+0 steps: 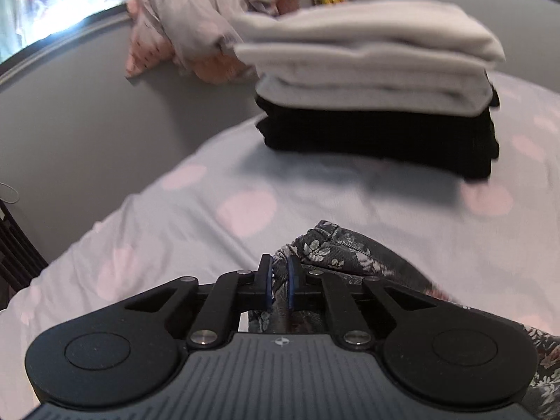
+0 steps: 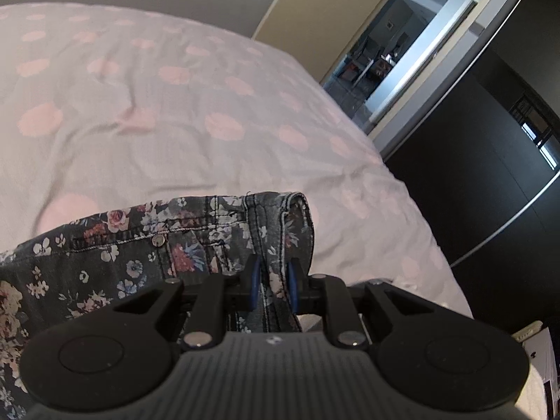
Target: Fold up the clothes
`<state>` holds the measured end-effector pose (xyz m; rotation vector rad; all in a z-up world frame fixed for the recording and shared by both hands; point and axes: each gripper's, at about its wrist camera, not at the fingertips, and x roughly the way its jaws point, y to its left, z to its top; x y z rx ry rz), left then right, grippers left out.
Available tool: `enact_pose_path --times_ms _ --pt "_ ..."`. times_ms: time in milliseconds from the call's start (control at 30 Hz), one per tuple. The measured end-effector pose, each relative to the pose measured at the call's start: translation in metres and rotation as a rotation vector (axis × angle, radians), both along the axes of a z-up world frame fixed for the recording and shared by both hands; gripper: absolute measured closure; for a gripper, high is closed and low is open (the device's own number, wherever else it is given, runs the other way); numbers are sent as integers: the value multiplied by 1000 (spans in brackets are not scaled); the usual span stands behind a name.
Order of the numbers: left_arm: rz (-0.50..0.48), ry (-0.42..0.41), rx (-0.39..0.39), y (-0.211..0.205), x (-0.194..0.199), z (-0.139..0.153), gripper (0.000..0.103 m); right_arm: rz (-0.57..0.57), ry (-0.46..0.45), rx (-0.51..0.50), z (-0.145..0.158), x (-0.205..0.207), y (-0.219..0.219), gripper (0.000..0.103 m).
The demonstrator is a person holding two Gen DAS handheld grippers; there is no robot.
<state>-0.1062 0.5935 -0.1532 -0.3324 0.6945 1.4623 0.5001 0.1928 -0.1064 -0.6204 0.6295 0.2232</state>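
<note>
A: Left wrist view: left gripper [image 1: 279, 281] pinches a bunched edge of the floral denim garment [image 1: 336, 255], fingers [image 1: 265, 280] nearly together with cloth between. The garment lies on the bed [image 1: 182, 217].

B: Right wrist view: right gripper [image 2: 273, 285] also clamps the floral denim garment [image 2: 140, 245], on a stitched seam by the waistband, fingers [image 2: 254, 281] pressed onto it. The rivet and pocket show only here.

A: Only the left view has the folded stack [image 1: 378, 80], white pieces on black ones, farther up the bed. Unfolded heap [image 1: 189, 17] behind it (blurry).

B: Only the right has the open door [image 2: 290, 7], the hallway and the dark wardrobe [image 2: 490, 140] beside the bed [image 2: 175, 105].
</note>
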Motion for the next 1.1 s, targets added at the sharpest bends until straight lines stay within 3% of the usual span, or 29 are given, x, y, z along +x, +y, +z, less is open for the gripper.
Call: enact_pose_path --times_ms 200,433,600,767,867,967,1100 --pt "72 -68 65 -1 -17 18 94 12 -48 52 24 -5 -6 85" --pt "49 -43 117 3 -5 29 94 12 -25 119 29 9 0 85" --pt "19 37 204 20 15 50 95 55 -56 157 38 23 33 85" --pt "-26 132 217 44 38 47 95 67 -58 179 28 47 70 85" --pt "-53 174 193 54 50 31 95 77 -60 164 8 57 89 85" --pt "-85 213 85 68 60 5 94 57 -35 143 -17 68 104 84" --pt "-144 194 -45 81 54 -19 81 70 26 119 -43 76 112 84"
